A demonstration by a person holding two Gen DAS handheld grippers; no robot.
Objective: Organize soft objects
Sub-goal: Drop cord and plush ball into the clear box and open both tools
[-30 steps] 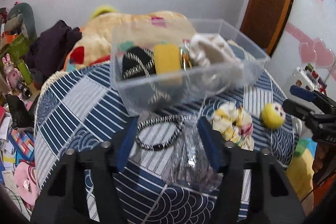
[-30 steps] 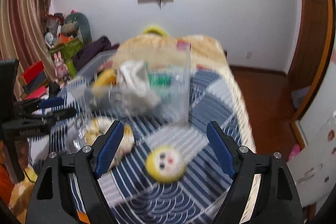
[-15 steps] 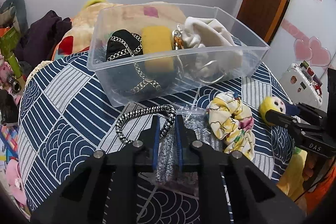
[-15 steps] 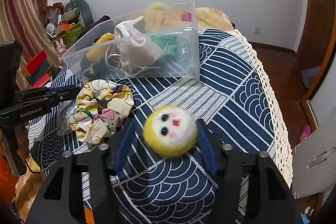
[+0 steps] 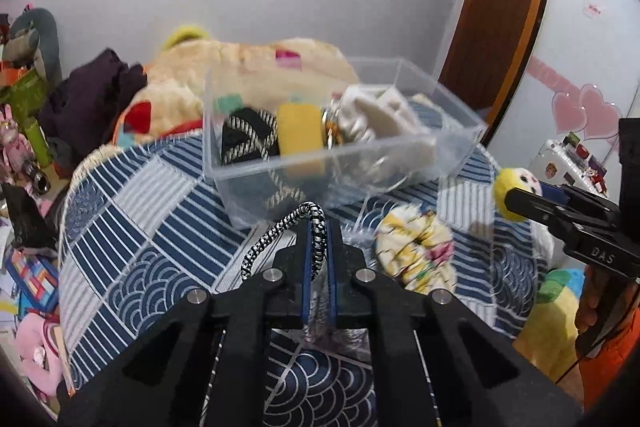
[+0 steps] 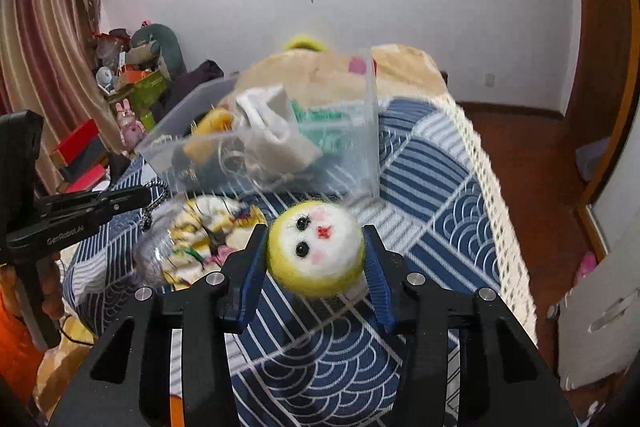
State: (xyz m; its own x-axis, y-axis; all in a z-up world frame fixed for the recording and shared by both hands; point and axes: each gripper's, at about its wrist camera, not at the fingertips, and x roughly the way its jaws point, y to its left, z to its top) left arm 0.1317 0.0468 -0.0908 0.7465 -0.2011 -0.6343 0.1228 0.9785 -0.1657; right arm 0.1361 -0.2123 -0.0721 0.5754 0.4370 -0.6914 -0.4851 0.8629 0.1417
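Note:
My left gripper is shut on a black-and-white braided hair band and holds it above the bed, just in front of the clear plastic bin. My right gripper is shut on a yellow-and-white felt ball with a face, lifted off the cover. The ball also shows in the left wrist view. The bin holds a yellow sponge, a black band and white cloth. A floral scrunchie and a clear plastic bag lie on the bed.
A blue-and-white patterned bed cover spreads under everything. A large plush toy and dark clothes lie behind the bin. Clutter stands on the floor at the left. A wooden door is at the right.
Both grippers closed on their objects and lifted them: the left raised the braided band off the cover, the right raised the felt ball. Both views now sit higher.

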